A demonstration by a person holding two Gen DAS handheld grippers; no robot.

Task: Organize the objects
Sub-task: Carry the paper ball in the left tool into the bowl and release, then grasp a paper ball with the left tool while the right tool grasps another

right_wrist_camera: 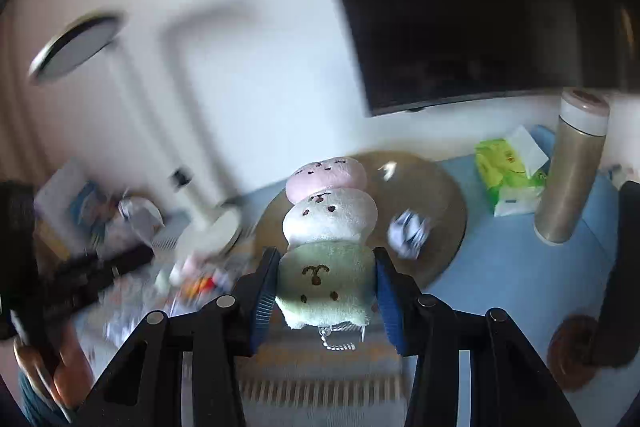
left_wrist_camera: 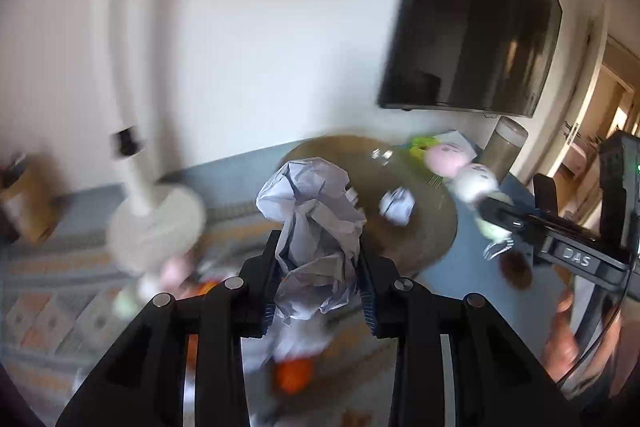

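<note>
two claws are loaded: the left claw [left_wrist_camera: 320,275] pinches a crumpled paper wad [left_wrist_camera: 312,223], the right claw [right_wrist_camera: 326,291] grips a plush stack [right_wrist_camera: 328,227] by its green bottom piece. both are held in the air before a round brown tray [right_wrist_camera: 436,195], where a smaller paper ball [right_wrist_camera: 408,229] lies.

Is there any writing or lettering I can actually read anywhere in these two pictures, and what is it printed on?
"DAS": on the black body of the right gripper, seen from the left wrist view.
Green tissue pack: has a small print mark, too blurred to read.
Crumpled paper in the left gripper: no legible writing.
Plush toy: only stitched faces, no text.
</note>
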